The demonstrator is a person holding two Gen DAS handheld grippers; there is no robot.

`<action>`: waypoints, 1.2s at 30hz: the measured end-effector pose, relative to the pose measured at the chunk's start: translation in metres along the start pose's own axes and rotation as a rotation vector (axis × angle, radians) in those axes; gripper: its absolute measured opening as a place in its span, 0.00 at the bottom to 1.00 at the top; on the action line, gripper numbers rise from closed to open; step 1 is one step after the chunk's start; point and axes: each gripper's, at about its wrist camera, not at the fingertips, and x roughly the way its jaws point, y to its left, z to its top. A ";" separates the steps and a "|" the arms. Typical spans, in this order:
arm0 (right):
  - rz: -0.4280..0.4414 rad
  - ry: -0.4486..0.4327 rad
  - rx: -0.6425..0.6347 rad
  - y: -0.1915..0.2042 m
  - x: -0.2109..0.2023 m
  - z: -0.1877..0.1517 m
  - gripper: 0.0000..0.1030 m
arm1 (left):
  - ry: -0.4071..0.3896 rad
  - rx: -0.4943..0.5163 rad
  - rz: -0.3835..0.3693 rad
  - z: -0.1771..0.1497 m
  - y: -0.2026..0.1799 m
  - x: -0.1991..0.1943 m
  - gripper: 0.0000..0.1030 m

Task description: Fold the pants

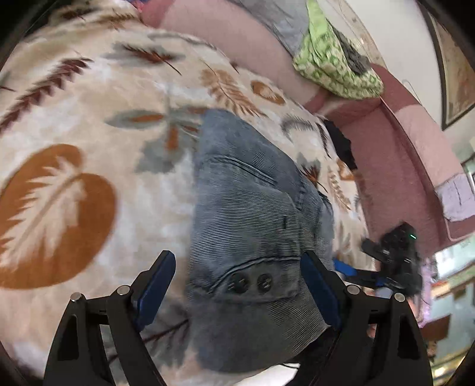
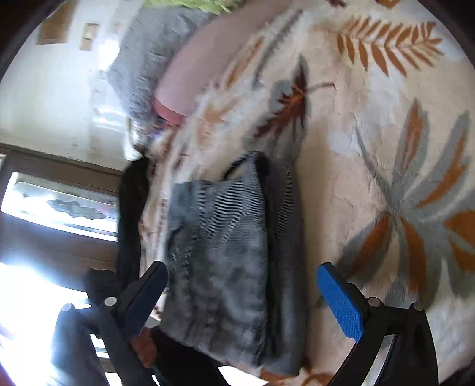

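Grey-blue corduroy pants (image 1: 252, 225) lie folded in a compact stack on a cream blanket with leaf prints (image 1: 89, 133). Two dark buttons (image 1: 252, 282) show near the waistband. My left gripper (image 1: 237, 276) is open, its blue pads on either side of the near end, above the fabric. In the right wrist view the pants (image 2: 225, 267) show as a rectangular folded bundle. My right gripper (image 2: 243, 282) is open, its fingers straddling the bundle's near end. The right gripper also shows in the left wrist view (image 1: 371, 267), beside the pants.
A pink sofa back and arm (image 1: 400, 154) runs behind the blanket. A green patterned cloth (image 1: 332, 59) and a grey cloth (image 1: 282, 17) lie on it. A black garment (image 2: 130, 213) hangs over the blanket's edge. A bright window (image 2: 59, 205) is at the left.
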 end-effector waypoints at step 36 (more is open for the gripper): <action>-0.282 0.079 -0.151 0.036 0.040 -0.003 0.72 | 0.000 0.153 0.214 0.000 -0.028 0.039 0.70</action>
